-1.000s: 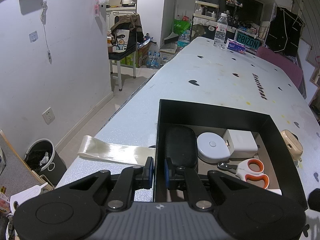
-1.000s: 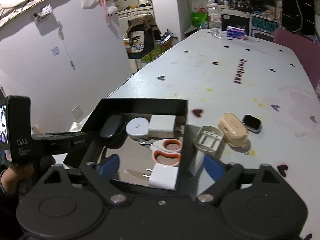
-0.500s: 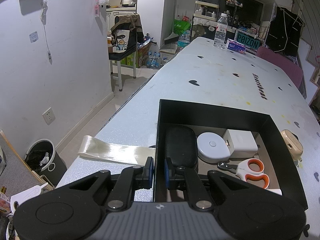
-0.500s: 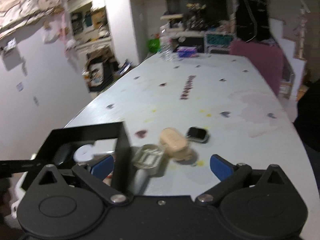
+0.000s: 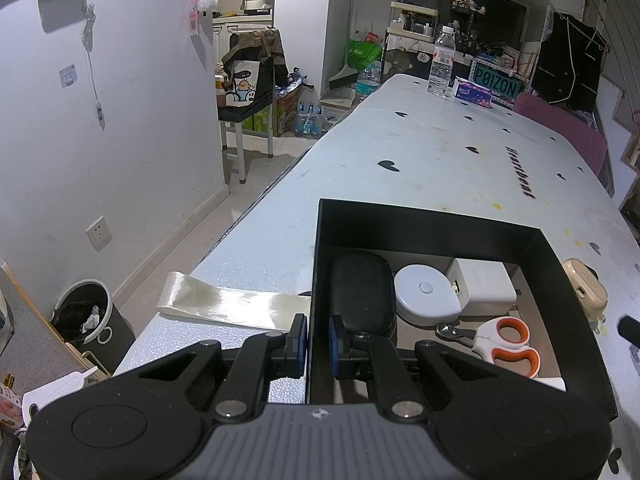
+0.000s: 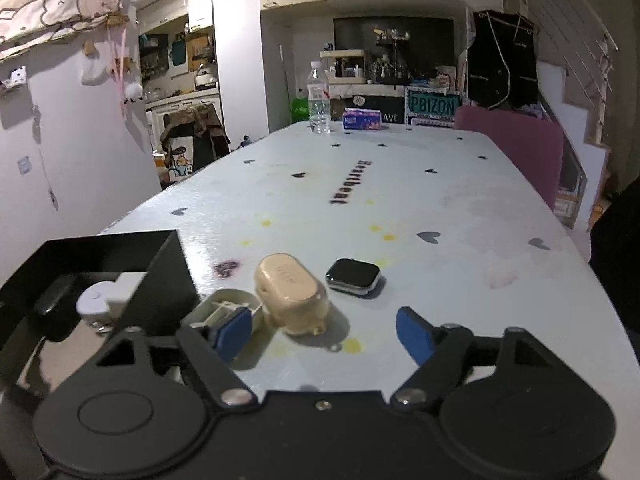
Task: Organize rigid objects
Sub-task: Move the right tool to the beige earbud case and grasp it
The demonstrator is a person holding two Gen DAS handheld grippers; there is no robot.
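On the near left of the bench point(image 6: 440, 184), a black box point(image 5: 424, 220) is steadied by the left gripper point(image 5: 318, 346), whose jaws are clamped on the box's near-left wall, one pad outside and one inside. Within the box are seen a black case point(image 5: 362, 286), a round white tape measure point(image 5: 426, 292), a white charger block point(image 5: 482, 286) and orange-handled scissors point(image 5: 508, 344).

Just right of the box, three things are left outside it on the bench: a grey-white open case point(image 6: 224, 306) touching the box wall, a beige earbud case point(image 6: 290, 292) beside it, and a smartwatch body point(image 6: 353, 275) slightly farther and to the right. The right gripper point(image 6: 324, 332) is held low over the bench with its jaws wide open and empty; the beige case lies between and just beyond the pads point(image 6: 412, 336), though the left pad overlaps the grey-white case.

The step in hand is judged to be the approach to the next loose item. A short advance is called for, so that the beige case is straddled cleanly before the jaws are closed; care is needed that the neighbouring case is not caught.
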